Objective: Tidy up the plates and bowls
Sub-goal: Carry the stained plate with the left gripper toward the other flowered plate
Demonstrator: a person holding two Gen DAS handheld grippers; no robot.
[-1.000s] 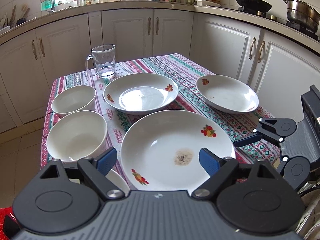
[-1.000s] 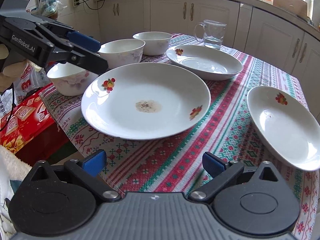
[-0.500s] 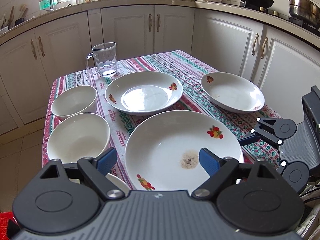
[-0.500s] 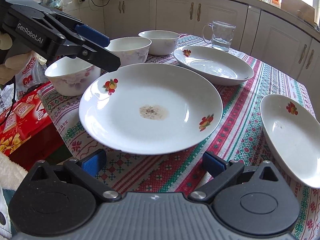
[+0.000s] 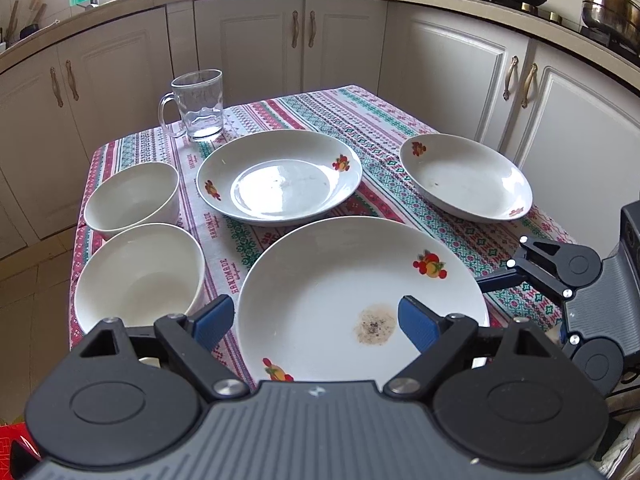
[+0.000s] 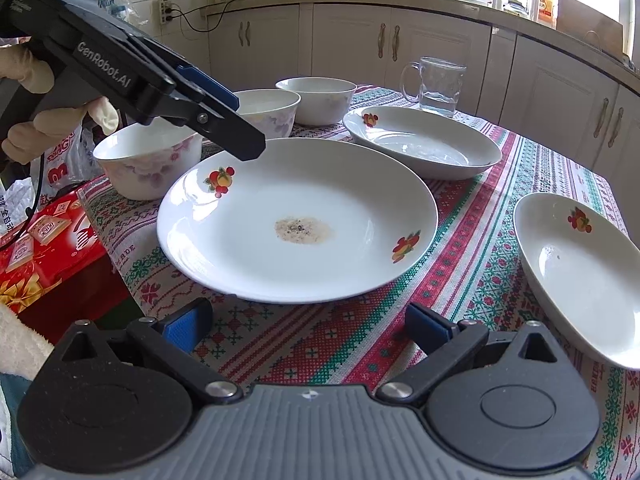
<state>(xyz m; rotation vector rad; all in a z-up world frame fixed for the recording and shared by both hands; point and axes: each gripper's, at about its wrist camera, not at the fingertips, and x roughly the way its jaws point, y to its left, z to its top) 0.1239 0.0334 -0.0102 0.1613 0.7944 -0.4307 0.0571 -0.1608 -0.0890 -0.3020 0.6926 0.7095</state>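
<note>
Kitchen cabinets all round, small desk (image 5: 280, 112) under a patterned cloth in the middle; big plate (image 5: 340, 280) sits at the near edge, directly ahead of my left gripper (image 5: 310, 320); second plate (image 5: 280, 176) behind it, third plate (image 5: 466, 178) off to the right, all apart from each other; two bowls (image 5: 138, 276) on the left side nearly touching, a third bowl (image 6: 148, 160) nearer the corner shows only from the right wrist; glass mug (image 5: 196, 106) at the back.

Both sets of jaws stand apart, nothing between them; right gripper (image 6: 308, 328) hovers over cloth just short of the big plate's rim.

Handling, my guess: glazed ceramic, stiff, heavyish, slick, chips if knocked; only grip point is the rim, pinched top and underside; shallow rim sits low on the cloth, so getting a pad under it looks awkward; greasy-looking stain (image 6: 302, 230) mid-plate, keep clear.

Blind spots: my own housing hides the big plate's near edge in the left view; third plate is cut off in the right view; can't tell the bowls' contents.
</note>
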